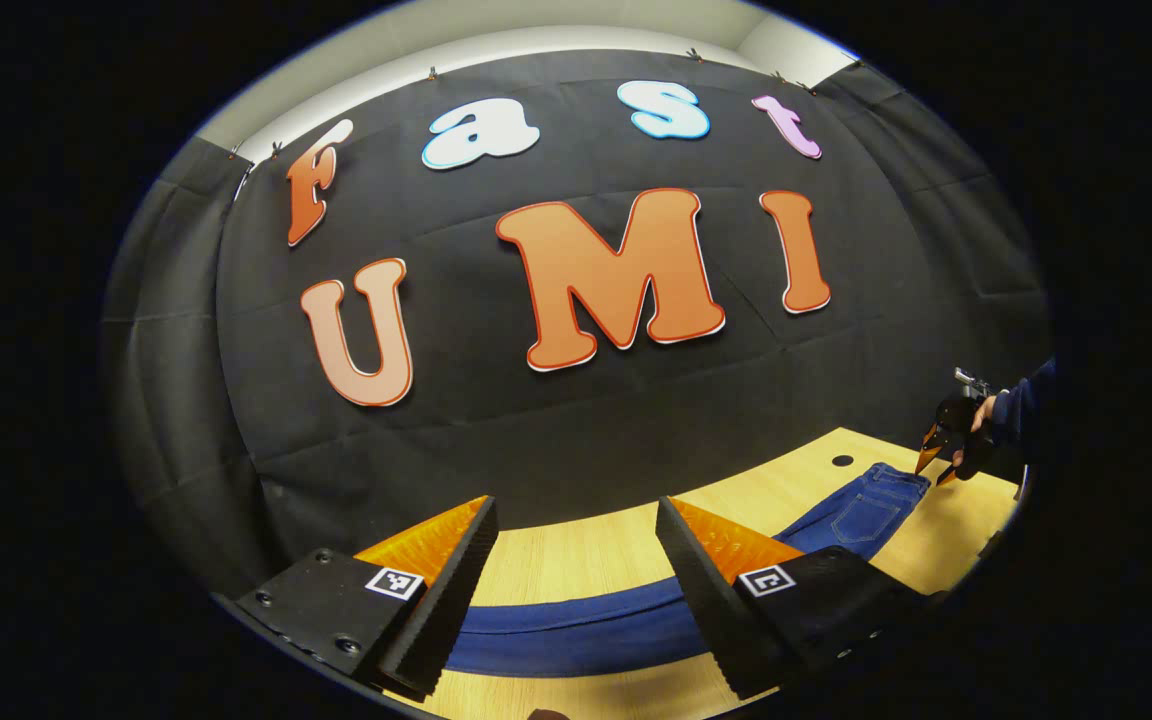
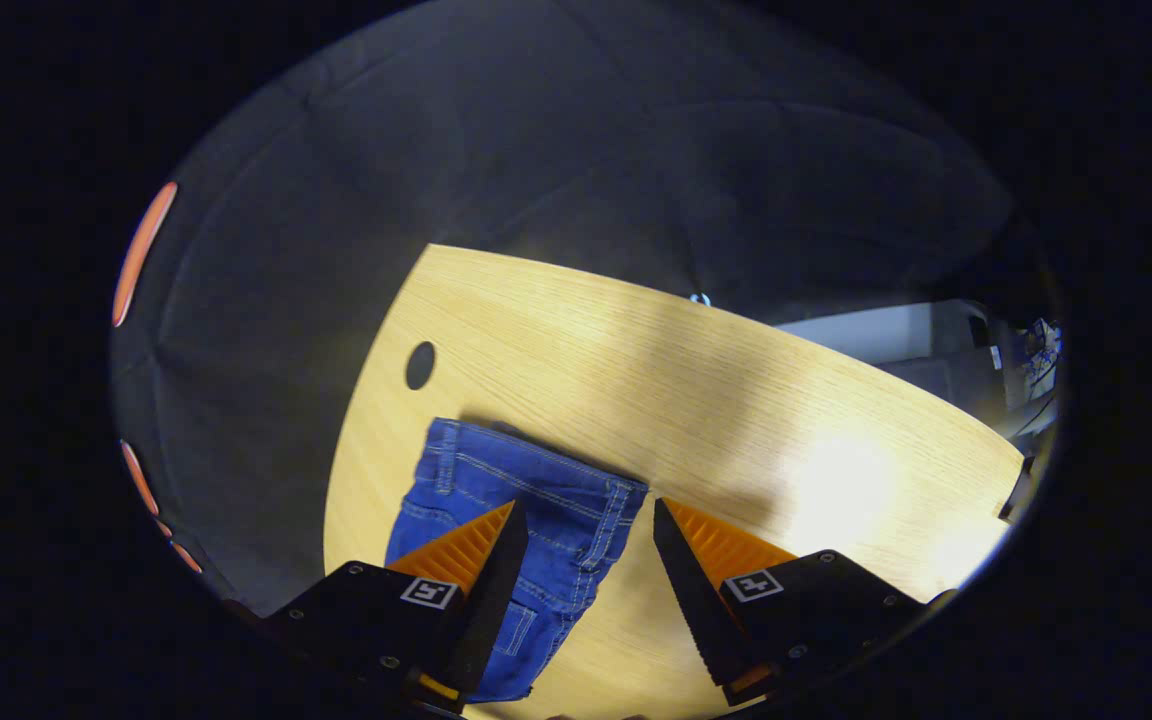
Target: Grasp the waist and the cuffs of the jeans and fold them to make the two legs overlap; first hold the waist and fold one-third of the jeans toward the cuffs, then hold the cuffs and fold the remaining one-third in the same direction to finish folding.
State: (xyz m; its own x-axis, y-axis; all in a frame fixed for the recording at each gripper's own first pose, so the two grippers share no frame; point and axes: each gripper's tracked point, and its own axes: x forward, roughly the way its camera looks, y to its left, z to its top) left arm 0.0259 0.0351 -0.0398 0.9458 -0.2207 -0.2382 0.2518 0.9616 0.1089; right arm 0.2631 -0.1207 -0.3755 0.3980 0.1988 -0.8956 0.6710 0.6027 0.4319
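Jeans [image 2: 521,510]: small, soft denim, probably light and limp, lying flat on the wooden table [image 2: 736,400], waist near the table's round hole [image 2: 420,365]. Best hold: the thick stitched waistband corners. Left gripper [image 1: 576,560] and right gripper [image 2: 584,560] both spread wide above the table, holding nothing.

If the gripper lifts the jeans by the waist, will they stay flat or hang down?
The jeans will probably hang and drape: they are soft denim lying flat on the wooden table. The stitched waistband looks thicker, so it may hold its shape slightly better. The right gripper, open above the waist, would likely lift only part of it, and the rest would sag.
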